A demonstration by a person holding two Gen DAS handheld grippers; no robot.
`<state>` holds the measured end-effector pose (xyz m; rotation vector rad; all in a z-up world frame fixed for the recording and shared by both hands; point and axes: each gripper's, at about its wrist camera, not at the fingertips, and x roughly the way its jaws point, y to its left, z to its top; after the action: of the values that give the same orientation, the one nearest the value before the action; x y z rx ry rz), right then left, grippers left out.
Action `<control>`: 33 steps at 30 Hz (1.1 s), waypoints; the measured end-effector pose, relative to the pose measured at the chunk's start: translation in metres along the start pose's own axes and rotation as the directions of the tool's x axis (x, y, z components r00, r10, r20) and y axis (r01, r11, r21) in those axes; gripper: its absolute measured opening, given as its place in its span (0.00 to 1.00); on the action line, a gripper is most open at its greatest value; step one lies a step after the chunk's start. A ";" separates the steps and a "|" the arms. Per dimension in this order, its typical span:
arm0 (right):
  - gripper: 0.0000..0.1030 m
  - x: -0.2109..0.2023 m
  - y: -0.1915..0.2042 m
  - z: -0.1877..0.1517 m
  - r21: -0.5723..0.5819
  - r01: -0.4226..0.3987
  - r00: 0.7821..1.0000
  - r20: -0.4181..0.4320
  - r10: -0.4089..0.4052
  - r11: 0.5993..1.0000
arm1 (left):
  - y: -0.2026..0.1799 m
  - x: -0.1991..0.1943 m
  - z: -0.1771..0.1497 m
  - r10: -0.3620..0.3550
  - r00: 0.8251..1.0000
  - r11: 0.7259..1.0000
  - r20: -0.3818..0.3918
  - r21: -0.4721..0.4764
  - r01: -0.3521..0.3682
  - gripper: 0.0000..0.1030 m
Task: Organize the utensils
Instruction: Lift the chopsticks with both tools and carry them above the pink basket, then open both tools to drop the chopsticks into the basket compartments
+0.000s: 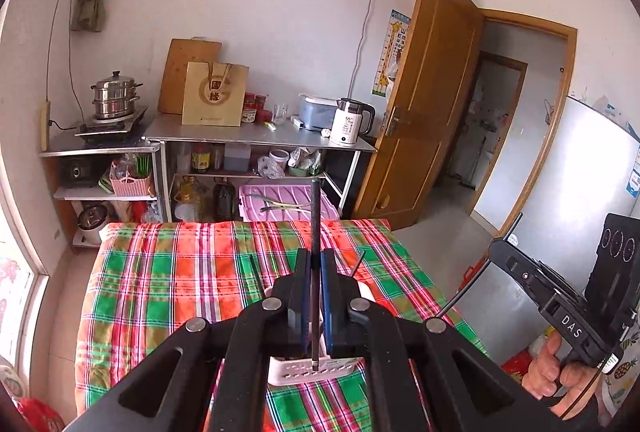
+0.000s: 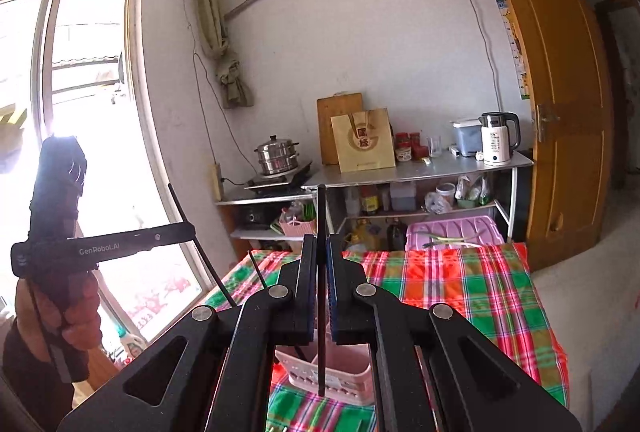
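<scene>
Above baskets, probably, both claws (image 1: 315, 264) (image 2: 321, 252) chopstick-clamped.

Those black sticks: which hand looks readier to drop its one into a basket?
Hard to separate. The left gripper holds its chopstick upright above the white basket, the right gripper likewise over the pink basket.

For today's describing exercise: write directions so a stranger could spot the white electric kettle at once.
Start at the open wooden door, then look just left to the steel counter along the back wall. The white electric kettle stands at the counter's end nearest the door. Unlike the grey-blue container beside it, it has a black handle and displays "55".
</scene>
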<state>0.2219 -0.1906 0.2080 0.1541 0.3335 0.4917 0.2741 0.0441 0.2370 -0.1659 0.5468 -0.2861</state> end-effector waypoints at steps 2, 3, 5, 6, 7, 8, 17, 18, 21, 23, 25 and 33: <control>0.04 0.011 0.003 0.002 0.002 -0.007 1.000 0.006 0.007 1.000 | 0.005 0.008 0.005 0.002 1.000 1.000 0.001 -0.004 -0.002 0.04; 0.04 0.017 0.004 0.002 0.005 -0.011 1.000 0.007 0.011 1.000 | 0.007 0.011 0.007 0.006 1.000 1.000 0.002 -0.003 -0.006 0.04; 0.04 0.027 0.005 0.002 0.014 -0.020 1.000 0.010 0.020 1.000 | 0.012 0.018 0.009 0.011 1.000 1.000 -0.001 -0.009 -0.011 0.04; 0.04 0.033 0.006 0.002 0.018 -0.023 1.000 0.012 0.023 1.000 | 0.014 0.022 0.008 0.011 1.000 1.000 -0.004 -0.010 -0.011 0.04; 0.04 0.037 0.005 0.002 0.025 -0.027 1.000 0.014 0.026 0.999 | 0.016 0.025 0.007 0.015 1.000 1.000 -0.007 -0.010 -0.015 0.04; 0.04 0.040 0.005 0.001 0.031 -0.033 0.999 0.017 0.033 0.999 | 0.019 0.028 0.007 0.019 1.000 1.000 -0.009 -0.011 -0.019 0.04; 0.04 0.067 0.007 -0.012 0.026 -0.029 0.999 0.024 0.028 0.999 | 0.042 0.052 -0.008 0.005 1.000 0.999 -0.014 -0.040 -0.005 0.04; 0.04 0.070 0.007 -0.016 0.027 -0.024 1.000 0.018 0.024 0.999 | 0.044 0.056 -0.012 0.003 1.000 0.999 -0.020 -0.046 -0.004 0.04; 0.04 0.079 0.004 -0.028 0.043 -0.016 1.000 -0.003 0.016 0.999 | 0.051 0.066 -0.021 0.002 0.999 0.998 -0.038 -0.057 -0.004 0.04; 0.04 0.084 0.001 -0.036 0.050 -0.010 1.000 -0.019 0.011 0.999 | 0.054 0.073 -0.029 -0.003 0.999 0.998 -0.052 -0.062 0.000 0.04; 0.04 0.088 0.000 -0.043 0.051 -0.003 0.999 -0.035 0.005 0.999 | 0.055 0.078 -0.036 -0.004 0.998 0.998 -0.064 -0.063 0.000 0.04; 0.04 0.101 -0.001 -0.066 0.043 0.014 0.994 -0.108 -0.009 0.999 | 0.060 0.098 -0.061 -0.005 0.992 0.997 -0.125 -0.075 -0.004 0.04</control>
<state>0.2833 -0.1380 0.1186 0.1684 0.4504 0.4822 0.3353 0.0654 0.1245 -0.2221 0.6824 -0.2778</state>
